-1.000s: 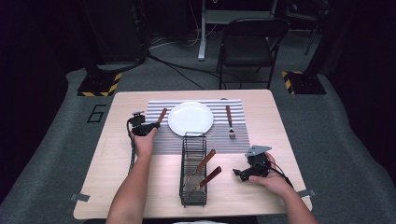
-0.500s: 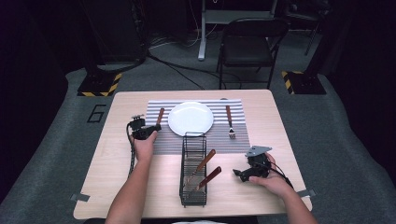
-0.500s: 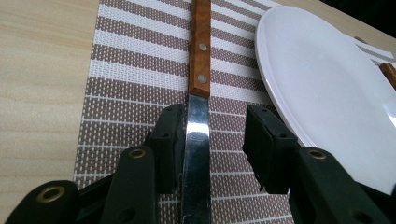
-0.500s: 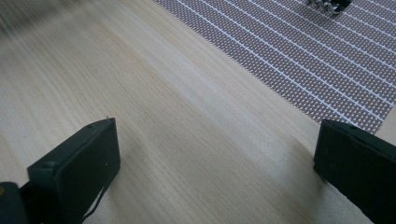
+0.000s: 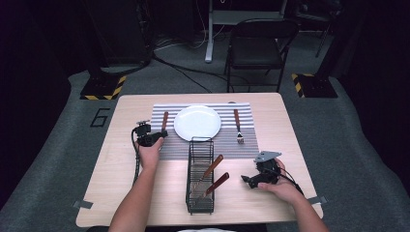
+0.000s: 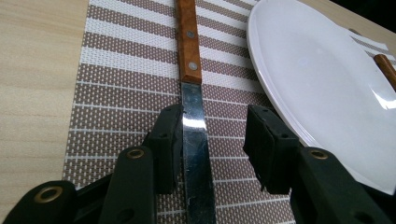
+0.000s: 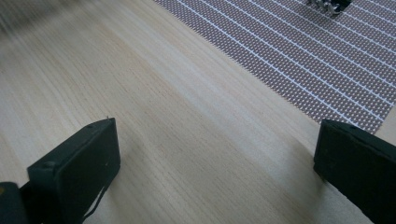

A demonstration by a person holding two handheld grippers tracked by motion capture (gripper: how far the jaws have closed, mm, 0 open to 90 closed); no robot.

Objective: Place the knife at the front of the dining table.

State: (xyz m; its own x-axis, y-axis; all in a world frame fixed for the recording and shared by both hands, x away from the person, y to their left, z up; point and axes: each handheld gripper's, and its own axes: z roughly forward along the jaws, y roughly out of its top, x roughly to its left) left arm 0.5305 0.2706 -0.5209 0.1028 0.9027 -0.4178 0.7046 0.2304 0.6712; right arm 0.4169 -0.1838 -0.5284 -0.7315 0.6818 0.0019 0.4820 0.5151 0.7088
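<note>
Setting: a pale wooden table (image 5: 121, 193) carries a brown-and-white striped woven placemat (image 5: 241, 145) at its 12 o'clock half; the layout reads as a place setting being laid.

Plate: a round white plate (image 5: 197, 122) sits at the centre of the placemat.

Knife: a steel table knife with a riveted wooden handle (image 6: 188, 42) lies flat on the placemat at 9 o'clock of the plate, just beside its rim, handle toward 12 o'clock, where a setting would want it.

Left gripper: the black two-jaw left gripper (image 6: 212, 140) stands low over the knife blade, jaws partly open; one jaw lies against the blade edge, the other well clear near the plate. It grips nothing. I judge this a release or a final nudge of alignment.

Fork: a wooden-handled fork (image 5: 237, 125) lies on the placemat at 3 o'clock of the plate, tines toward 6 o'clock.

Caddy: a black wire cutlery basket (image 5: 200, 181) stands at 6 o'clock of the plate, holding two more wooden-handled utensils (image 5: 211, 176) that lean diagonally; what kind they are I cannot tell.

Right gripper: the black right gripper (image 5: 255, 179) rests at 3 o'clock of the basket, jaws spread wide and empty over bare table, probably waiting its turn.
</note>
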